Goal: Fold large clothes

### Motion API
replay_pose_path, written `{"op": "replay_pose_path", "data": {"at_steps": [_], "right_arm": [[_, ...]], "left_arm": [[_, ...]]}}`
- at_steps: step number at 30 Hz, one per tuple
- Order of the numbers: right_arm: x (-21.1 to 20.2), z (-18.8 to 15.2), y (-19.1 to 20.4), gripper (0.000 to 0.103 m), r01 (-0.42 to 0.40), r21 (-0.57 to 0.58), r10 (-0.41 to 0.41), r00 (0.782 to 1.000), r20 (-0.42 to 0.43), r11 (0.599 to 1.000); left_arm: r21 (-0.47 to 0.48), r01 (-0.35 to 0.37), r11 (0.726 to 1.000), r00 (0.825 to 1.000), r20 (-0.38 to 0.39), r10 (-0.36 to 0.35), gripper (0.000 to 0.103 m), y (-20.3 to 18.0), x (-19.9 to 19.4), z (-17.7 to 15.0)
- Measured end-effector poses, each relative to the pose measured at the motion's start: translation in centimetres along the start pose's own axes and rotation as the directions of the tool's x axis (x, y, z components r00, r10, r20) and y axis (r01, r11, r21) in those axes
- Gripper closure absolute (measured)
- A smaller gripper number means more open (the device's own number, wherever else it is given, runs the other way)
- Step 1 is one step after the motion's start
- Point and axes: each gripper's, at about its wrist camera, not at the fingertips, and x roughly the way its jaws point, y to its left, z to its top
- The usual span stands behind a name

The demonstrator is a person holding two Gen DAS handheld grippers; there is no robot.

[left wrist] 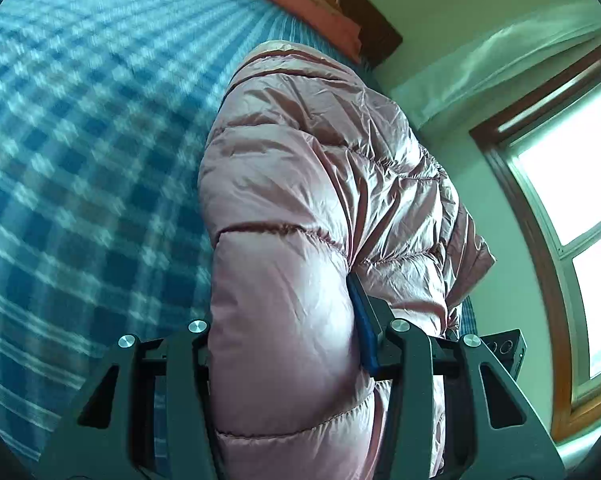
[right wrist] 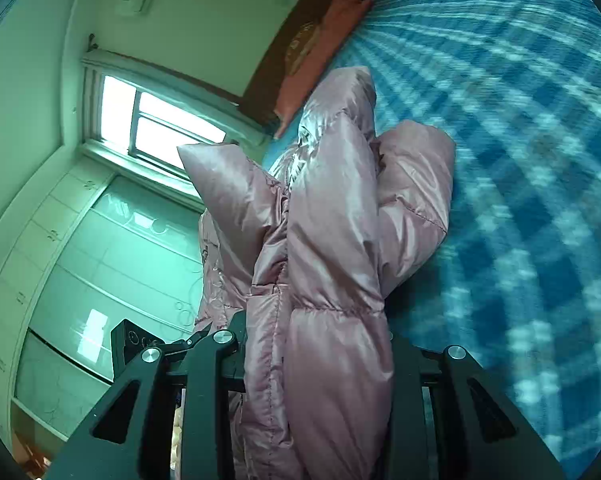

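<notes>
Plaid bed [left wrist: 80, 160]; one pink puffer jacket [left wrist: 300, 200], seemingly both grippers clamped

Left tongs [left wrist: 292, 340], right tongs [right wrist: 312, 344] clamped on jacket [left wrist: 320, 184].

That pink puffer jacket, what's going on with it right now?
A person holds the pink puffer jacket up over the bed with the blue plaid bedspread, one hand-held gripper on each side. The left hand-held gripper is clamped on a thick quilted section, and the right hand-held gripper is clamped on bunched folds of it. The jacket hangs crumpled between them, not yet laid flat or folded. Both views are blurred from motion.
</notes>
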Motion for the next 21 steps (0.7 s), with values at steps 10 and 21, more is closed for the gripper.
{"op": "replay_pose_path", "data": {"at_steps": [10,21], "right_arm": [[12.5,1.8,2.9,0.072,-0.089,0.036,0.091,0.993,-0.072,0.995],[14.3,2.0,2.5,0.055,0.067,0.019,-0.064,0.99,-0.126,0.998]], "left_arm": [[-0.035,-0.093,0.995,0.989,0.113,0.097,0.058,6.3,-2.8,8.3],[-0.067,-0.104,0.992,0.994,0.031,0.106,0.041,11.7,-1.2,9.9]]}}
